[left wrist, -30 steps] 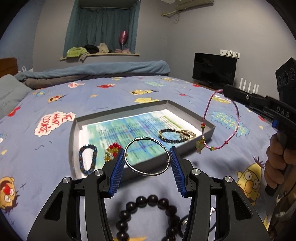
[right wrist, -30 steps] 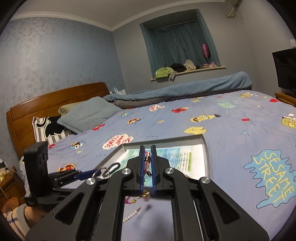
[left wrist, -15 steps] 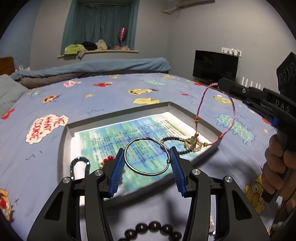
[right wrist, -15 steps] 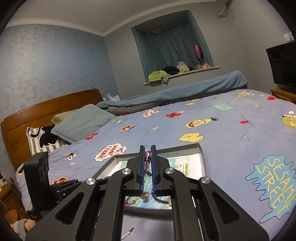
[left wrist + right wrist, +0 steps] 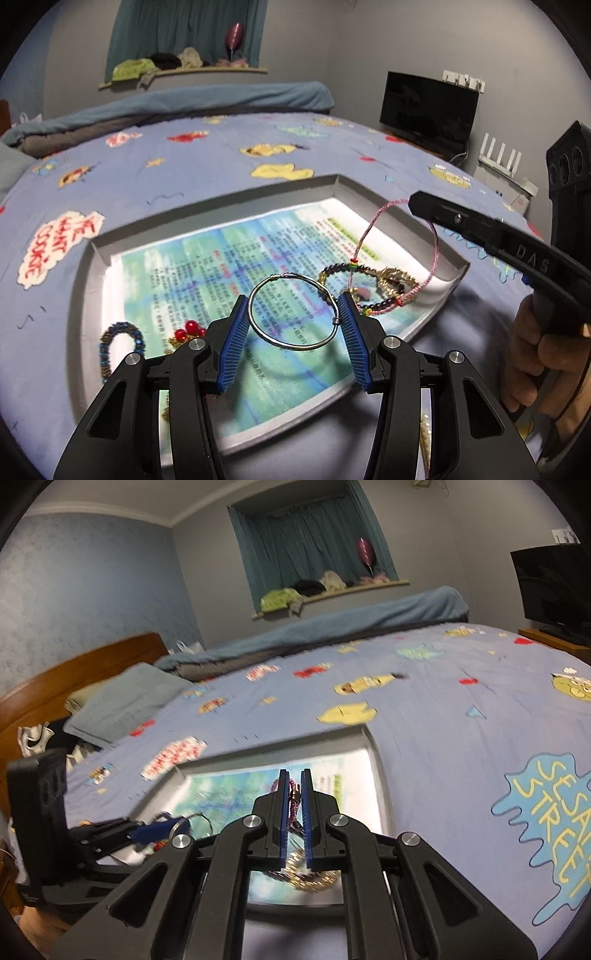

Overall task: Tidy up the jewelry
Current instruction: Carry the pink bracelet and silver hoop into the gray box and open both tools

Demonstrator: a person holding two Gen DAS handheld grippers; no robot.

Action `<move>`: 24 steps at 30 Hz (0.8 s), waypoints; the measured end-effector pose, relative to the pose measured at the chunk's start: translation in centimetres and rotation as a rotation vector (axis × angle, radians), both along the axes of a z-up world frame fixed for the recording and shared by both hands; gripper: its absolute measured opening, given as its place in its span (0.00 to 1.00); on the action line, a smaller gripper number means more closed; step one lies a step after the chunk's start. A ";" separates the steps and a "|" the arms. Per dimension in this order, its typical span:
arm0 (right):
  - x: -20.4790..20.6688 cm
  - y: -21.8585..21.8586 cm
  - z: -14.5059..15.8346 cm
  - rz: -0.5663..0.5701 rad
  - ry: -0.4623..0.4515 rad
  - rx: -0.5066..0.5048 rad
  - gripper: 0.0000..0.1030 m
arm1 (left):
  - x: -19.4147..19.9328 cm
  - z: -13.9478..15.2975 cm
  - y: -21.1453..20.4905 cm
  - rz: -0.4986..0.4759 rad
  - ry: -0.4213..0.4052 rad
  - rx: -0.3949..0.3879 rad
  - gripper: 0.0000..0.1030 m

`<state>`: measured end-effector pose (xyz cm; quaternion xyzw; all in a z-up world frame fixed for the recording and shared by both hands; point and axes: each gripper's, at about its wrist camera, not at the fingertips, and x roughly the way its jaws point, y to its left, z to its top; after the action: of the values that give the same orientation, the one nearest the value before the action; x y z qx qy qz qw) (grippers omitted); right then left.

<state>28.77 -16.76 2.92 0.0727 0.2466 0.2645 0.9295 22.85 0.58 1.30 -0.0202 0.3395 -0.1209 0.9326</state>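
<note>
Pinching a thin silver wire hoop point(image 5: 293, 311), left gripper point(image 5: 293, 325) hovers over the shallow grey tray point(image 5: 207, 201).

We see our left gripper point(image 5: 293, 332) as black plastic arms with silver round screws and ribbed blue pads point(image 5: 232, 343). Our right gripper point(image 5: 295, 812) has the same black frame, blue pads and silver screws, with "DAS" lettered on its side.

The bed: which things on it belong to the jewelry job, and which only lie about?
Job:
- silver bangle
- pink cord bracelet
- grey tray
- dark bead bracelet
- blue bead bracelet

Lying about:
- folded blanket
- pillow
</note>
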 end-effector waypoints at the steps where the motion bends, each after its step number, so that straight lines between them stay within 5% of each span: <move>1: 0.1 0.1 -0.3 -0.005 0.009 -0.011 0.06 | 0.1 -0.2 0.1 -0.001 0.010 -0.004 0.49; 16: 1.1 -0.4 -2.0 -0.065 0.089 -0.053 0.07 | 1.1 -0.8 0.1 0.000 0.042 -0.013 0.54; 21: 1.0 -0.7 -1.8 -0.062 0.082 -0.040 0.25 | 0.4 -0.3 0.4 -0.008 0.019 -0.027 0.57; 24: 0.7 -0.8 -1.6 -0.057 0.072 -0.033 0.27 | -0.2 0.3 0.7 -0.010 -0.003 -0.046 0.59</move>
<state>29.52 -17.61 1.34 0.0738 0.2818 0.2309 0.9283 22.67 1.25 1.60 -0.0397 0.3351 -0.1331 0.9319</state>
